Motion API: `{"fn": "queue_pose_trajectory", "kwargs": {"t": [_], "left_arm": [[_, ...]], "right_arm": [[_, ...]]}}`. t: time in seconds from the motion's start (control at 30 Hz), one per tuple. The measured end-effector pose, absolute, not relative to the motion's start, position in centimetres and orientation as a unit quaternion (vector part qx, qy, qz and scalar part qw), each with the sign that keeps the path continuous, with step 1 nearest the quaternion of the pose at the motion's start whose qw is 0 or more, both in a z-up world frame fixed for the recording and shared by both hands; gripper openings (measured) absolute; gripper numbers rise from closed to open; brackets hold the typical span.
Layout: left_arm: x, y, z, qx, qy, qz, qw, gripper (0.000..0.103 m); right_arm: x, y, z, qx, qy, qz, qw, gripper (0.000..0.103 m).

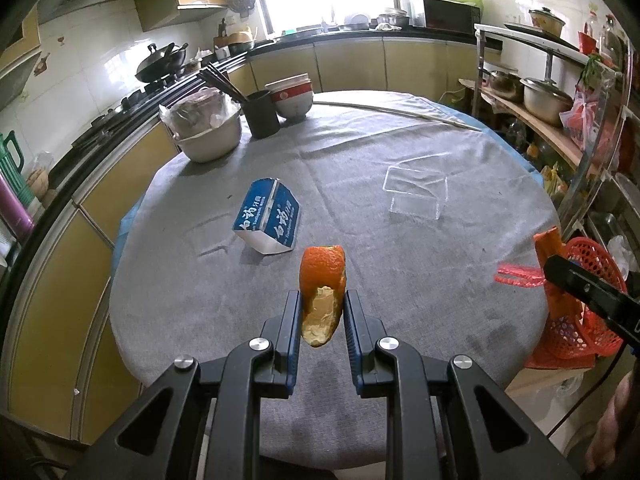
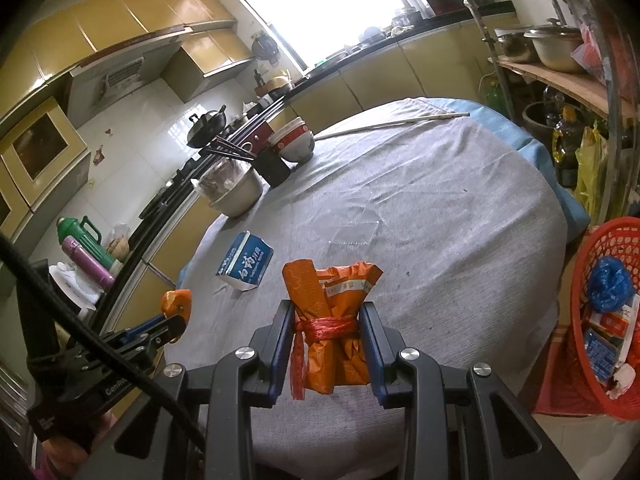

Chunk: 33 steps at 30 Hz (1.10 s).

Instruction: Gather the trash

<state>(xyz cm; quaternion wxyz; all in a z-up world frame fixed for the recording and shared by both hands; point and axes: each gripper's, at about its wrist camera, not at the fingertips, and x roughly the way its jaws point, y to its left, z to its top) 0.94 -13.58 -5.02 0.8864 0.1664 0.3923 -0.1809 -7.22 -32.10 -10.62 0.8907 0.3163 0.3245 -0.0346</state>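
In the left wrist view, the left gripper (image 1: 322,304) has its fingers closed on a piece of orange peel (image 1: 322,280), which stands upright between the pads above the grey-clothed table (image 1: 400,152). A blue and white carton (image 1: 269,216) lies on the cloth at about 11 o'clock from the peel, and a clear plastic box (image 1: 416,194) at about 1 o'clock. The red basket (image 1: 588,304) sits off the table edge at 3 o'clock.

In the right wrist view, the right gripper (image 2: 327,314) has its fingers clamped on an orange paper bundle (image 2: 332,300) tied with red string, held above the table near its closest edge. The carton lies at 10 o'clock from it; the basket, already holding a blue bag (image 2: 610,282) and wrappers, stands at 3 o'clock.
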Motion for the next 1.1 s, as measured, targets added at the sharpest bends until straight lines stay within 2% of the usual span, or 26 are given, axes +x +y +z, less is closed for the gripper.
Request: {"fn": "queue_pose_trajectory", "kwargs": {"t": [0.23, 0.47, 0.7, 0.9, 0.97, 1.03, 1.07, 1.1], "left_arm": [[1.6, -13.2, -6.4, 0.159, 0.407, -0.179, 0.882, 0.022], [3.7, -11.7, -11.4, 0.154, 0.470, -0.154, 0.855, 0.022], [5.4, -9.9, -14.1, 0.134, 0.500, -0.141, 0.844, 0.022], [6.4, -8.3, -14.4, 0.093, 0.497, -0.180, 0.844, 0.032], [6.6, -7.6, -14.6, 0.078, 0.501, -0.192, 0.840, 0.049], [6.7, -6.9, -14.8, 0.066, 0.501, -0.200, 0.840, 0.055], [6.7, -6.5, -14.8, 0.059, 0.499, -0.205, 0.840, 0.056], [6.7, -6.3, -14.8, 0.056, 0.498, -0.210, 0.839, 0.056]], "right_arm": [[-6.6, -31.3, -11.7, 0.311, 0.347, -0.027, 0.884, 0.035], [-5.0, -30.4, -15.9, 0.322, 0.418, -0.026, 0.849, 0.035], [-2.7, -28.8, -17.9, 0.316, 0.450, -0.023, 0.835, 0.035], [0.3, -28.6, -18.3, 0.313, 0.447, -0.024, 0.838, 0.038], [0.9, -28.9, -18.5, 0.327, 0.444, -0.027, 0.834, 0.039], [0.9, -29.0, -18.5, 0.341, 0.438, -0.017, 0.832, 0.054], [0.8, -29.0, -18.3, 0.344, 0.433, -0.013, 0.833, 0.068], [0.5, -29.0, -18.1, 0.342, 0.428, -0.018, 0.837, 0.071]]}}
